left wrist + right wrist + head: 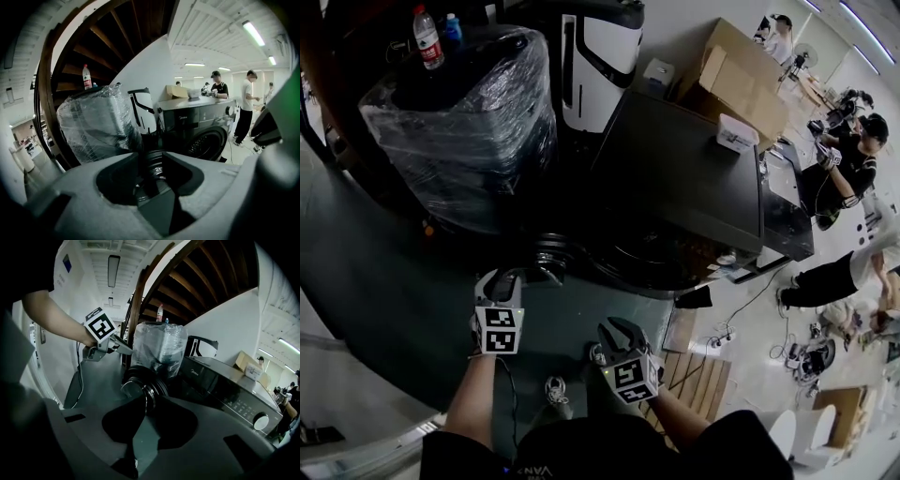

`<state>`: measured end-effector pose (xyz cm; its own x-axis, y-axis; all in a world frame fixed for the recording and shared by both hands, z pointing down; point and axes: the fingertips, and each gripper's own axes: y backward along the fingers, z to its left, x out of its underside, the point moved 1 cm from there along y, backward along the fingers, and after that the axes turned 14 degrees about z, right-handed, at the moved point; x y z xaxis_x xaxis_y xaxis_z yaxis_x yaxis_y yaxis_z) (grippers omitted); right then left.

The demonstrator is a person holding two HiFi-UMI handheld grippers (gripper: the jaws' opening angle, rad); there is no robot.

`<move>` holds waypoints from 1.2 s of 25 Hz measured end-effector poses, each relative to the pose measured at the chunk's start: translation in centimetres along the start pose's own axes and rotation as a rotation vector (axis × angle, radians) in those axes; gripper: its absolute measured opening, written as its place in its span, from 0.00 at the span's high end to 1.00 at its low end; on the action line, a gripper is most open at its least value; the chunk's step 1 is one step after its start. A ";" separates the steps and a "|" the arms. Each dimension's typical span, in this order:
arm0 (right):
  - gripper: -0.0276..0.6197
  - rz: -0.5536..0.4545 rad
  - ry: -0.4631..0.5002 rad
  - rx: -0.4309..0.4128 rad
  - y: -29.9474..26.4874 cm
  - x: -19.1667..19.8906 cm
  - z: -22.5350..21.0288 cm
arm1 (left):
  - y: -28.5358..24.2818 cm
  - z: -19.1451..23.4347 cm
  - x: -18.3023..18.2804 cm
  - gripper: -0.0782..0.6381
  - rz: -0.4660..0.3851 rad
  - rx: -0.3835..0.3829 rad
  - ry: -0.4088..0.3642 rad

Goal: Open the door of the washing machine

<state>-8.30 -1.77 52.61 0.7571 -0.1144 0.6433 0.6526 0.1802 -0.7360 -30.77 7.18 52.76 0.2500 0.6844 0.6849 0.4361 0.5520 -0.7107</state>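
A dark floor (384,281) runs under everything, turning pale at the right, where a wooden pallet (698,375) lies. A wooden stair (117,33) curves overhead, and strip lights run along the white ceiling. Several people stand or bend along the room's right side, too small to count surely.

One dark washer (684,178) stands mid-room. Its one round door (551,255) is already swung out from the front, at the washer's left corner, leaving the drum mouth bare. One small white box (737,133) sits near the far right edge of the washer's top. Beside the washer's left stands one bulky load wrapped in clear film (469,122), with two bottles on top near its far left corner: one with a red label (427,39) and one blue (452,28). A white appliance (600,56) and cardboard boxes (731,75) stand behind.

Both forearms reach forward from the bottom edge, and both of the two grippers tilt downward. The left gripper (514,277) hangs just before the door, close to its rim but not touching. Its jaws stand wide apart and released, with nothing between them. The right gripper (622,328) is lower and nearer the person, apart from the door. Its jaws show a narrower gap and also grasp nothing; the door is seen beyond them.
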 end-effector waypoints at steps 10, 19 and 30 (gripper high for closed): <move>0.93 -0.122 -0.058 0.092 6.2 -3.3 2.7 | 11.6 -1.5 0.2 0.79 -0.163 0.007 0.006; 0.95 -0.158 -0.087 0.127 10.4 -5.0 4.5 | 18.3 -3.7 0.5 0.85 -0.251 0.112 -0.011; 0.95 -0.171 -0.107 0.106 12.6 -5.6 7.6 | 22.3 -2.7 3.6 0.86 -0.248 0.108 -0.060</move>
<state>-4.59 8.56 41.30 0.6242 -0.0494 0.7797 0.7601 0.2696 -0.5913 -17.78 20.63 39.85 0.0944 0.5472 0.8317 0.3818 0.7517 -0.5378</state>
